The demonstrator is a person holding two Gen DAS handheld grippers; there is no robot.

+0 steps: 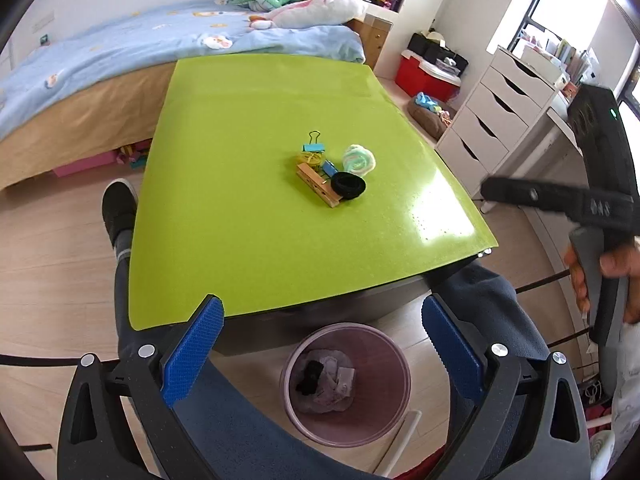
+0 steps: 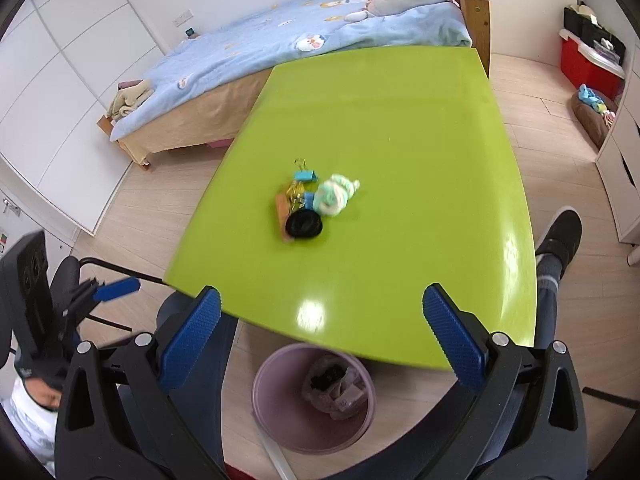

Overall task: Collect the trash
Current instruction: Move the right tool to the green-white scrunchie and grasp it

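The green tabletop (image 1: 248, 128) lies bare on every side of one small central heap — binder clips (image 1: 310, 147), wooden clothespin (image 1: 318, 190), black hair tie (image 1: 349, 185), pastel scrunchie (image 1: 359, 159), all touching. The pink wastebasket (image 1: 348, 384) below the near edge stands open-topped — knees flank it.

Bed (image 1: 120, 52) w/ plush toys (image 1: 316, 10); white drawers (image 1: 492, 120); red bin (image 1: 424, 74).

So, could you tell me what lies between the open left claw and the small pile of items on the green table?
Only bare green tabletop, as the left wrist view shows, separates the left claw from the pile.
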